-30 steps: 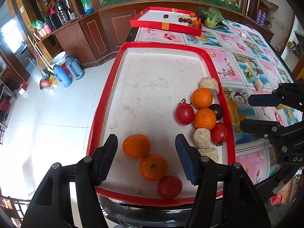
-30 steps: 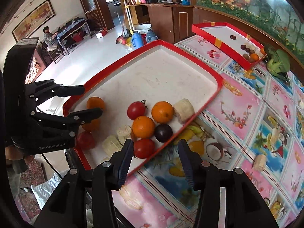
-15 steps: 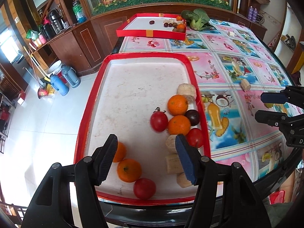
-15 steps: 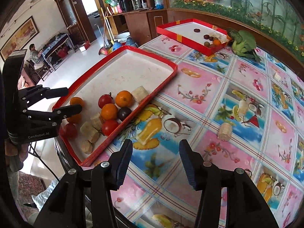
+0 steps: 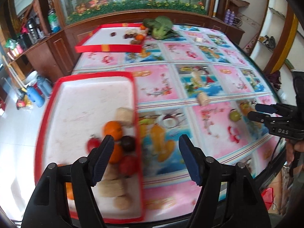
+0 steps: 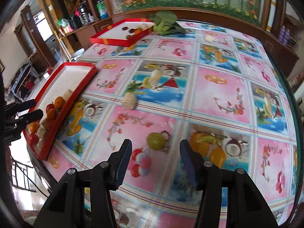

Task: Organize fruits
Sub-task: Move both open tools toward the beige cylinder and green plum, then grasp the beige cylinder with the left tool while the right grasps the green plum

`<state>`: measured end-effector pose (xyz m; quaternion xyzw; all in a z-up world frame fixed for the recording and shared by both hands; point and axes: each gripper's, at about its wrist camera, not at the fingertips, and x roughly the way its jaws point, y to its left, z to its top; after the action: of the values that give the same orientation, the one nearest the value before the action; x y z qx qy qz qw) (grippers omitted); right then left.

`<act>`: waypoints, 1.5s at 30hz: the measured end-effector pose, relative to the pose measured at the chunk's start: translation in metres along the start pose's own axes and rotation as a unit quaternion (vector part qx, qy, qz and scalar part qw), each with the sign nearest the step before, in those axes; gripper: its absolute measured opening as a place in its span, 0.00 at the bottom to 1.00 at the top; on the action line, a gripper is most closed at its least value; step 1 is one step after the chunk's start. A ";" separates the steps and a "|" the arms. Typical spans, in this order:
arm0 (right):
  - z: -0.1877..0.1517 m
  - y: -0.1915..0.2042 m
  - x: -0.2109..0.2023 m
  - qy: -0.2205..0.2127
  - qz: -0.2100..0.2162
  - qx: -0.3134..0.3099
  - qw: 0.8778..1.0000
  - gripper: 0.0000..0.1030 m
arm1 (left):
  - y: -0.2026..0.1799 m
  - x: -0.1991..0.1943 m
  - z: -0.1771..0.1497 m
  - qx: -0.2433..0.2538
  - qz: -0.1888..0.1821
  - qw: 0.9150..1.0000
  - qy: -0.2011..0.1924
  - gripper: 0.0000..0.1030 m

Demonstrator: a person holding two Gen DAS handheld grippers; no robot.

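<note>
- Green fruit [image 6: 156, 140]: loose on the patterned tablecloth [image 6: 209, 87], well apart from the near red tray [image 6: 57, 117].
- Right gripper [image 6: 154, 161]: jaws wide apart, empty, framing the green fruit from just short of it.
- Pale chunk [image 6: 129, 101]: also outside the tray.
- Left gripper [image 5: 146, 159]: spread, empty, beside the tray's edge.
- Progress: most fruit [image 5: 113, 130] trayed; two pieces apparently remain.

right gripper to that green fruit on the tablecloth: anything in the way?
Nothing visible. The right gripper is open, and the green fruit lies loose on the tablecloth just ahead of the jaws, roughly centred between them. The pale fruit chunk lies farther off, beyond the fruit.
</note>
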<state>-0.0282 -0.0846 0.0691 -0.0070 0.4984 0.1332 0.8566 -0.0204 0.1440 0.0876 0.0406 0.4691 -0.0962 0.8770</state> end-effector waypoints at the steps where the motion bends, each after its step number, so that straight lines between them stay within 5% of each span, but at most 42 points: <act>1: -0.001 -0.009 0.000 0.002 -0.007 0.012 1.000 0.53 | -0.008 0.005 0.003 0.007 -0.009 1.000 0.004 0.68; 10: 0.001 -0.023 -0.008 -0.011 -0.009 0.011 1.000 0.52 | -0.059 0.050 0.046 0.027 -0.048 0.998 0.016 0.68; 18: -0.004 -0.007 0.024 0.015 0.021 0.003 1.000 0.52 | -0.092 0.095 0.057 0.057 -0.021 0.998 0.021 0.60; 24: -0.004 0.000 0.040 0.025 0.021 -0.004 0.999 0.51 | -0.099 0.108 0.058 0.068 -0.019 0.997 0.021 0.54; 31: -0.003 0.005 0.049 0.031 0.013 -0.015 0.999 0.45 | -0.101 0.113 0.057 0.071 -0.033 0.997 0.020 0.35; 45: -0.006 0.010 0.053 0.027 -0.003 -0.040 0.999 0.30 | -0.103 0.120 0.054 0.073 -0.031 0.996 0.029 0.35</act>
<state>-0.0105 -0.0642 0.0220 -0.0469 0.5152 0.1501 0.8425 0.0677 0.0185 0.0200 0.0931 0.4868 -0.1559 0.8544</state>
